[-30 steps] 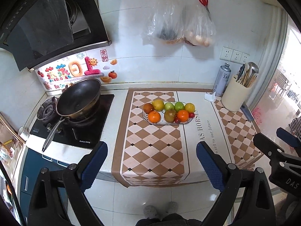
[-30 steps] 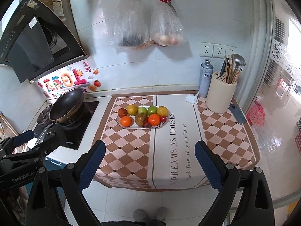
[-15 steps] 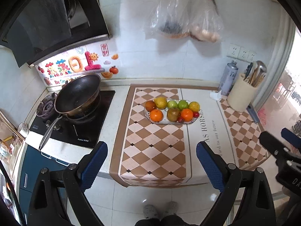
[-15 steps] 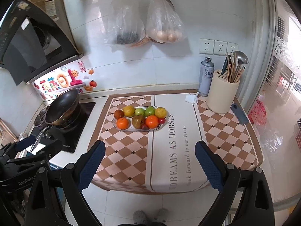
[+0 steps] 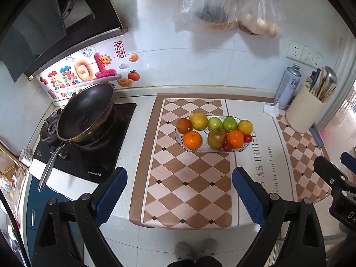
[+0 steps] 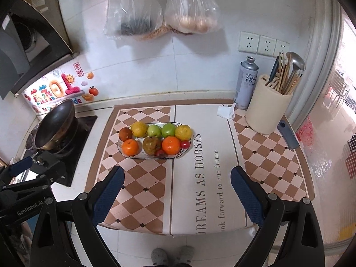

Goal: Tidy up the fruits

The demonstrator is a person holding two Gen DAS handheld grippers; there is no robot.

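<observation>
Still, small red fruits [image 6: 160,152] hide behind oranges [image 6: 170,145]; kind unclear.

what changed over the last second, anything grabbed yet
Both grippers, left gripper and right gripper, moved forward toward the fruit plate, which now looks nearer in both views. Nothing was grabbed: both stay open and empty. The fruit, pan and utensil holder stayed put.

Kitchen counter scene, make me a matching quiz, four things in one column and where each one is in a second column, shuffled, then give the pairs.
1. wok
2. fruit plate
3. spray can
4. plastic bags

A. hanging on the wall
B. on the stove
C. beside the utensil holder
D. on the checkered mat

Pairs: 1-B, 2-D, 3-C, 4-A
</observation>
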